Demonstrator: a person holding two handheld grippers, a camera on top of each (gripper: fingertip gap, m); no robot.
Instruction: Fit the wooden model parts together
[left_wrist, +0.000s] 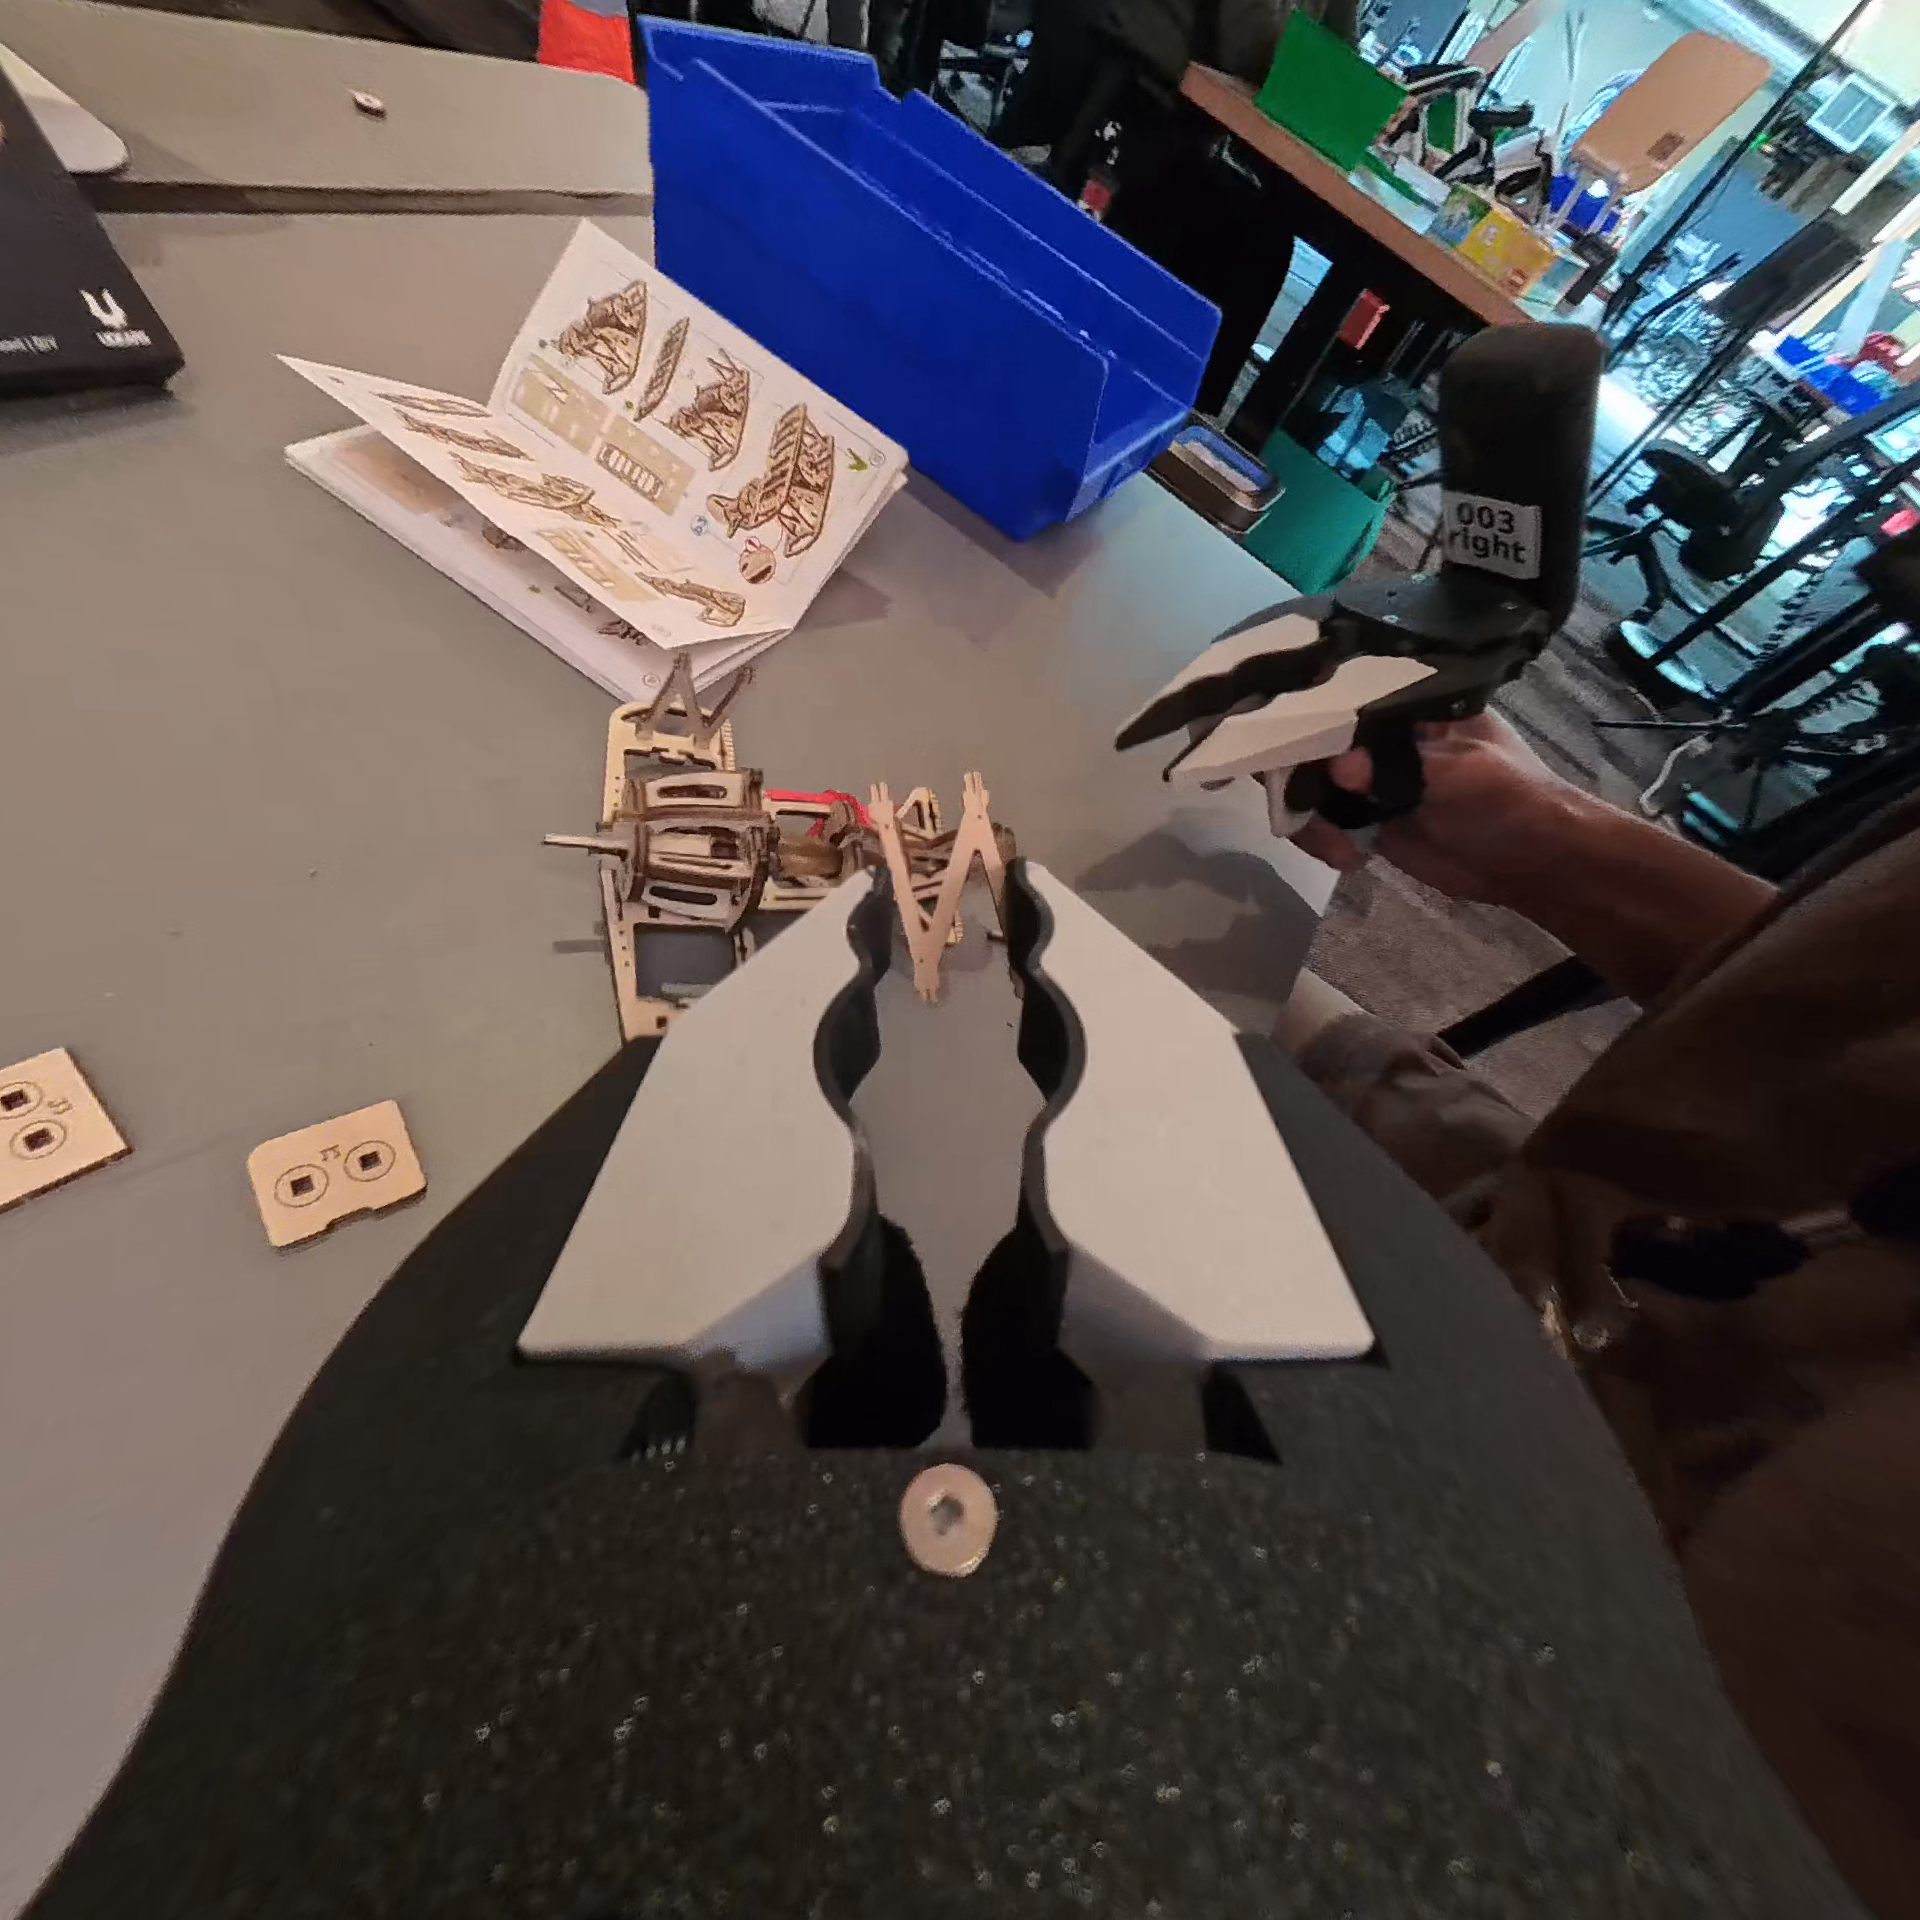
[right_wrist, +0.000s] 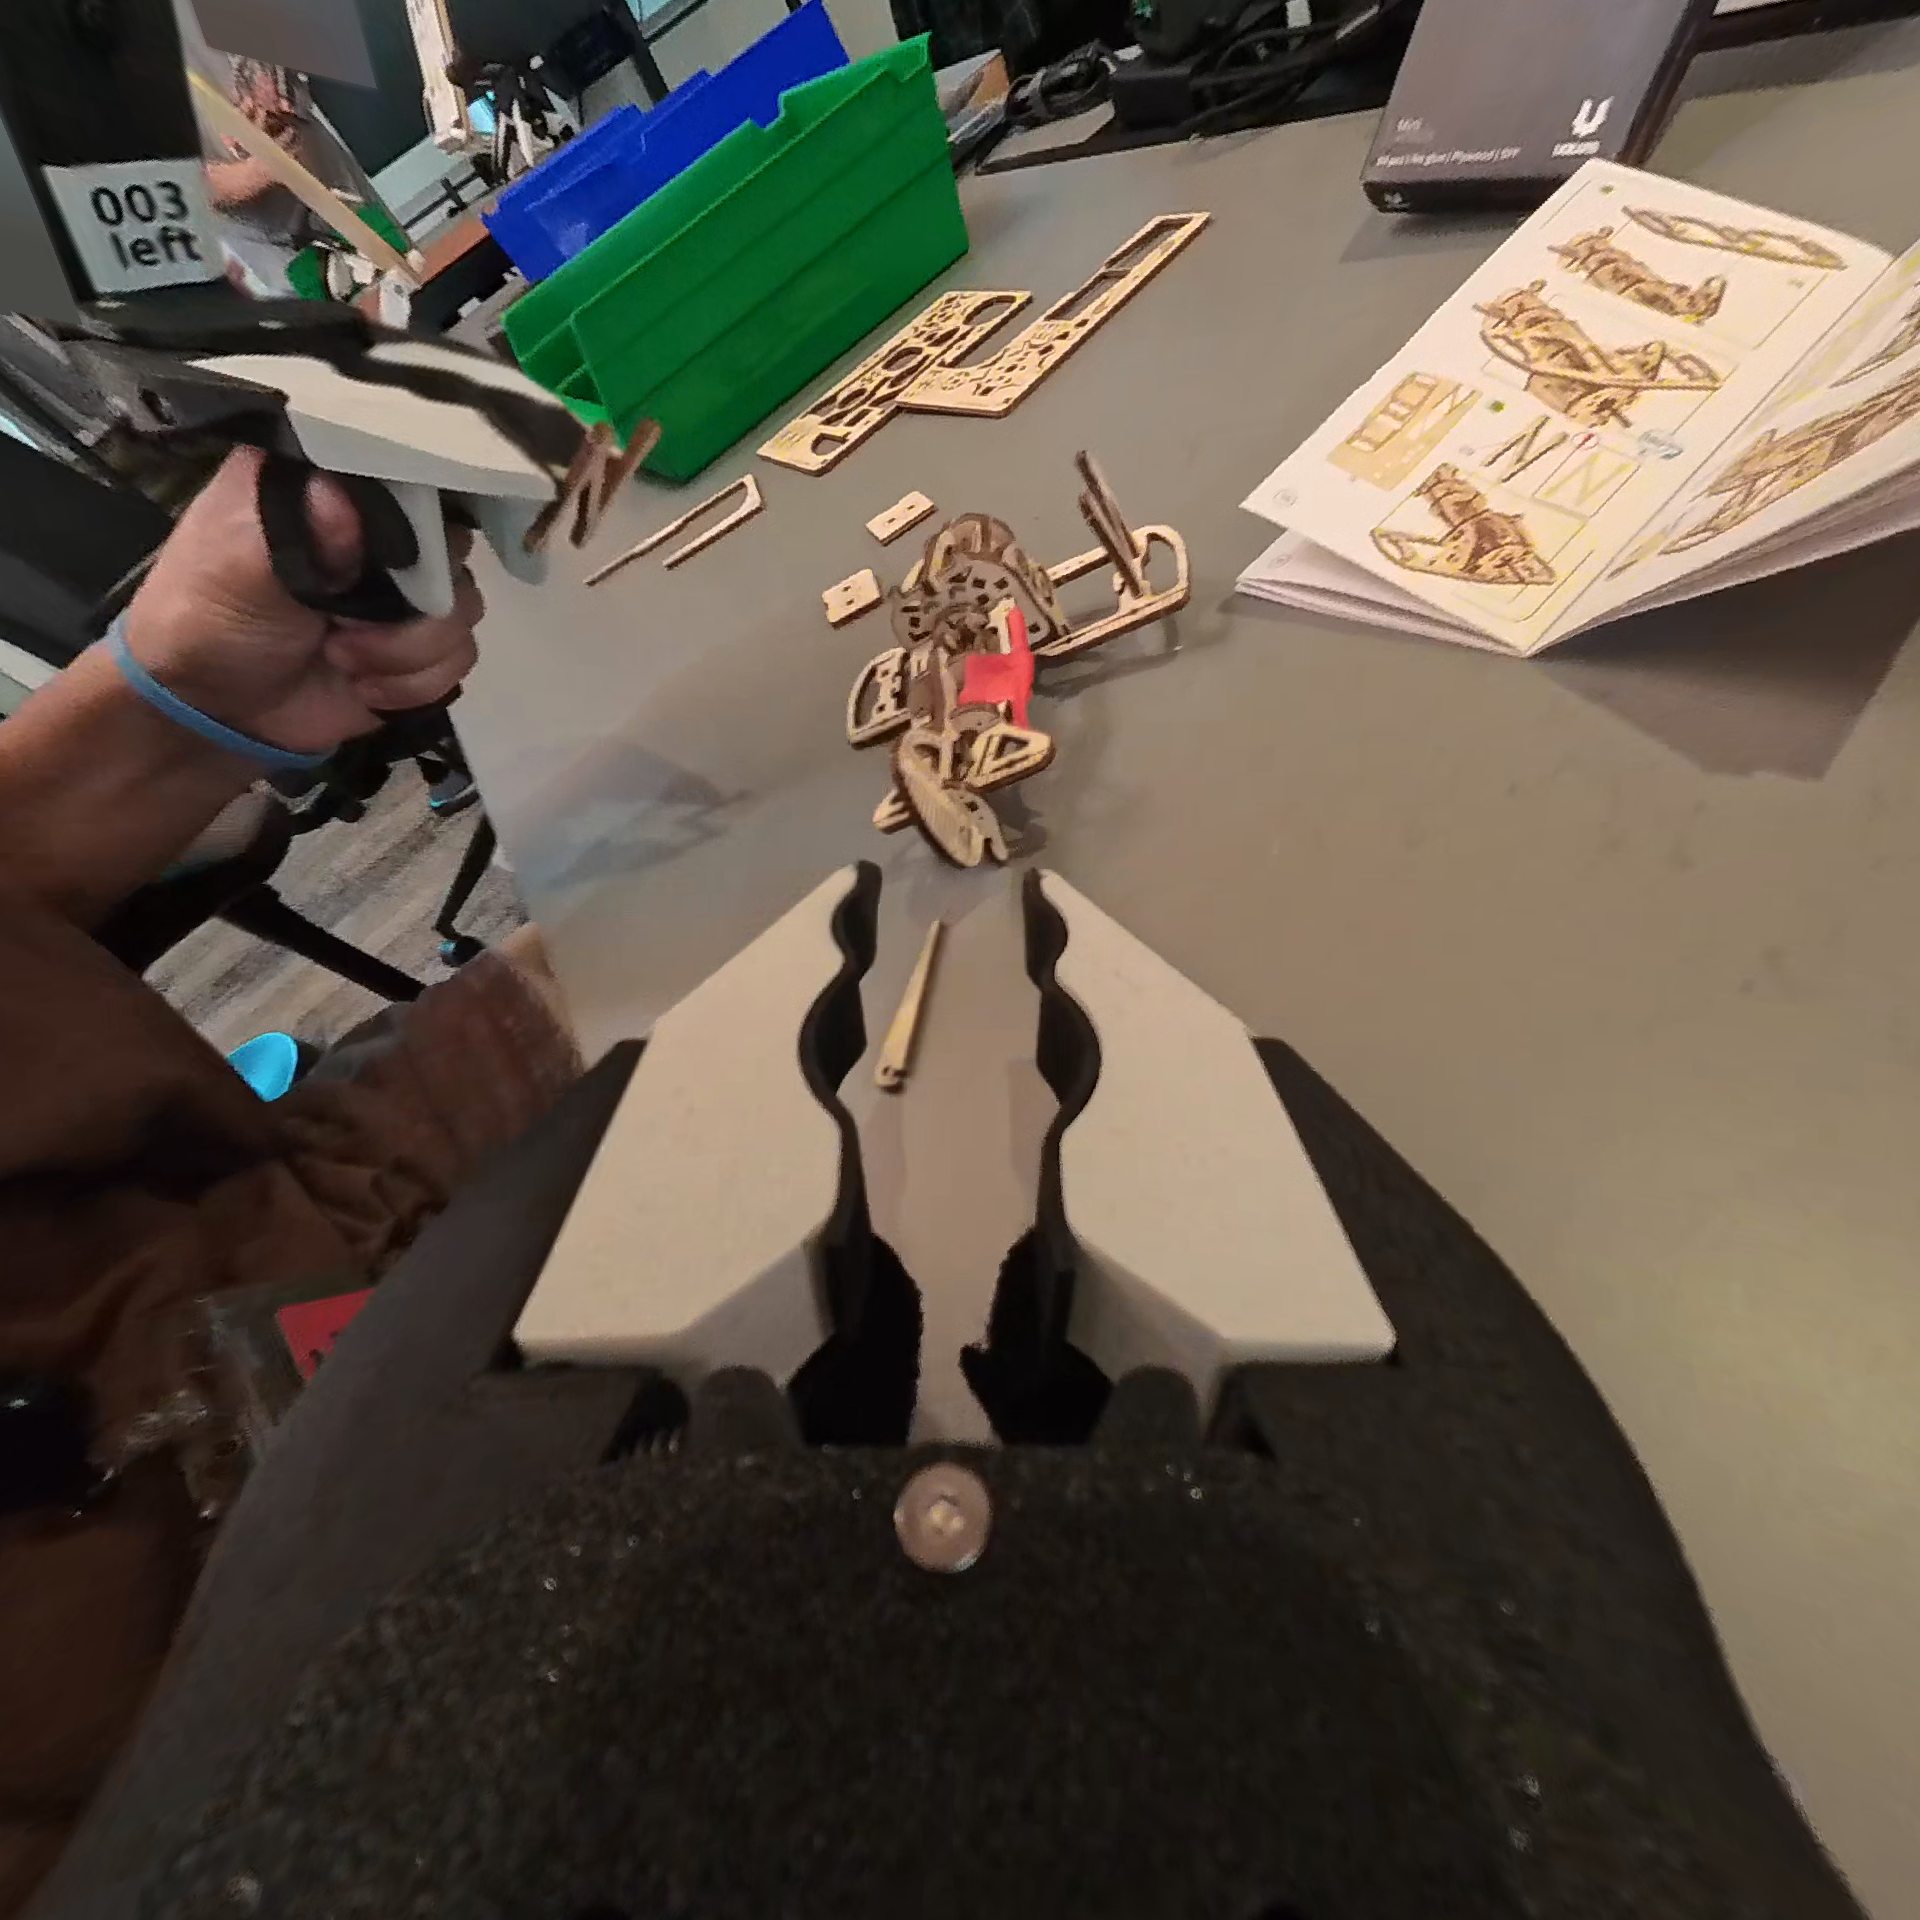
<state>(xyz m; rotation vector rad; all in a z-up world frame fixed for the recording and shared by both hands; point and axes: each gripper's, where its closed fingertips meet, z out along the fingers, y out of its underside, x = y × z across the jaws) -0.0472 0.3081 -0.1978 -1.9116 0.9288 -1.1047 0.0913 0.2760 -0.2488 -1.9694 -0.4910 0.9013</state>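
My left gripper (left_wrist: 942, 883) is shut on a zigzag wooden strut (left_wrist: 940, 894), pinched across its width at the fingertips. The right wrist view shows it at upper left (right_wrist: 566, 473), with the strut (right_wrist: 597, 478) held above the table. The half-built wooden model (left_wrist: 707, 842) with a red part lies on the grey table (left_wrist: 260, 727) just beyond the strut; it is mid-table in the right wrist view (right_wrist: 966, 675). My right gripper (right_wrist: 951, 883) is open, above a thin wooden stick (right_wrist: 909, 1003) that seems to lie on the table. It hangs empty at the table's right edge (left_wrist: 1148, 756).
An open instruction booklet (left_wrist: 623, 468) (right_wrist: 1558, 416) lies behind the model. A blue bin (left_wrist: 914, 312) and a green bin (right_wrist: 748, 301) stand at the back. Cut-out wooden sheets (right_wrist: 935, 364), a V-shaped piece (right_wrist: 686, 525) and small plates (left_wrist: 338, 1169) (right_wrist: 899, 516) lie loose. A black box (right_wrist: 1507, 104) sits behind. Left tips to right tips: about 15 cm.
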